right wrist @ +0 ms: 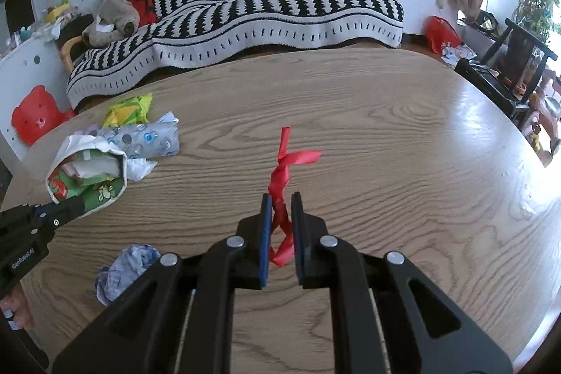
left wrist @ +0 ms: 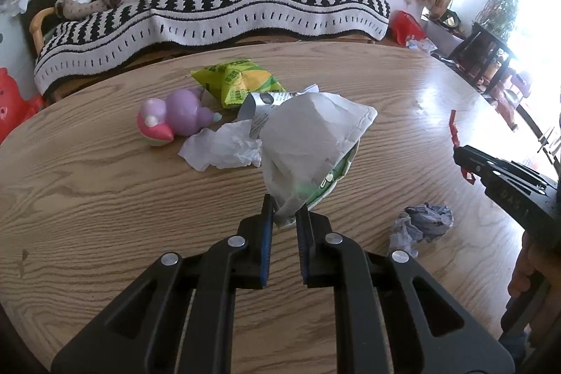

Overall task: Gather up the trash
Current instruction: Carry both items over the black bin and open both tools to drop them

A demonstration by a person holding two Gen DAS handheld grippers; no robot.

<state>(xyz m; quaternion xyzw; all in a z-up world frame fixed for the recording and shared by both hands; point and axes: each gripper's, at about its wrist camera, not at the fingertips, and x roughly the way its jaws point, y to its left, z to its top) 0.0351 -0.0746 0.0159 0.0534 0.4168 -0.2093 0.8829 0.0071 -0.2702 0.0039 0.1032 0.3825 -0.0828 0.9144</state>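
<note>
Left wrist view, sweeping from the left: a purple and pink toy [left wrist: 171,121] lies on the wooden worktop [left wrist: 105,198], with a crumpled white tissue [left wrist: 224,149] just beside it and a yellow-green snack packet [left wrist: 238,81] behind. At centre, the left gripper [left wrist: 284,216] has its fingers [left wrist: 268,226] clenched on the edge of a white-and-green bag [left wrist: 312,142], which is lifted and tilted with its pale outside facing the camera. To the right of that, a crumpled bluish paper ball [left wrist: 422,225] sits on the wood, and further right the other tool pokes in from the edge.

Over to the right wrist view, from the left again: the same bag [right wrist: 87,174] shows its open mouth, wrappers visible inside, and a silver patterned wrapper [right wrist: 147,139] lies just behind it. The paper ball [right wrist: 124,270] rests near the bottom left. At centre, the right gripper [right wrist: 281,216] is grasping a twisted red ribbon [right wrist: 282,177], its fingers [right wrist: 266,233] closed around the lower part while the upper end stands upright above the worktop. The ribbon is well apart from the bag. Behind the worktop runs a sofa [right wrist: 266,9] under a black-and-white striped cover.
</note>
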